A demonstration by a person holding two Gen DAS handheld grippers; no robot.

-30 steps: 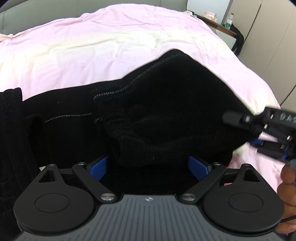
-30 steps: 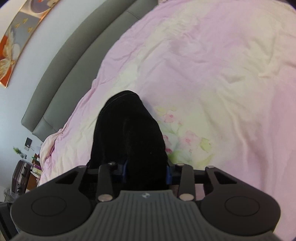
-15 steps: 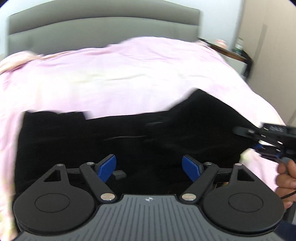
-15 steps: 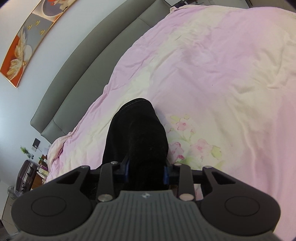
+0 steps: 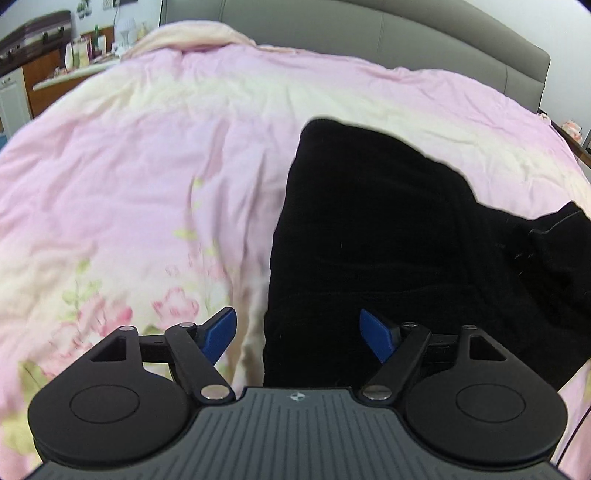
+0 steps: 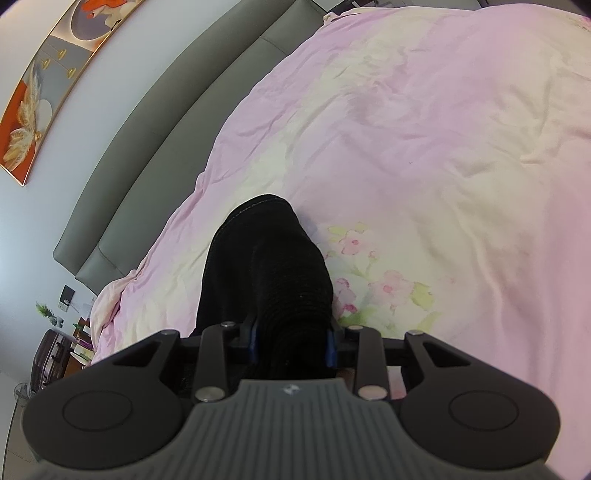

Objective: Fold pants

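Observation:
The black pants [image 5: 388,240] lie folded on the pink floral bedspread [image 5: 147,166], filling the right half of the left wrist view. My left gripper [image 5: 298,334] is open with blue pads apart, empty, hovering above the pants' near left edge. My right gripper [image 6: 293,341] is shut on a bunched end of the pants [image 6: 269,266], which sticks out past the fingers above the bedspread [image 6: 443,166].
A grey padded headboard [image 5: 369,33] runs along the far side of the bed and shows in the right wrist view [image 6: 147,155]. A cluttered sideboard [image 5: 48,62] stands at the far left. A framed picture [image 6: 40,107] hangs on the wall.
My left gripper let go of the pants, opened, and swung left, so the pants now lie to its right. My right gripper keeps its hold and has risen slightly.

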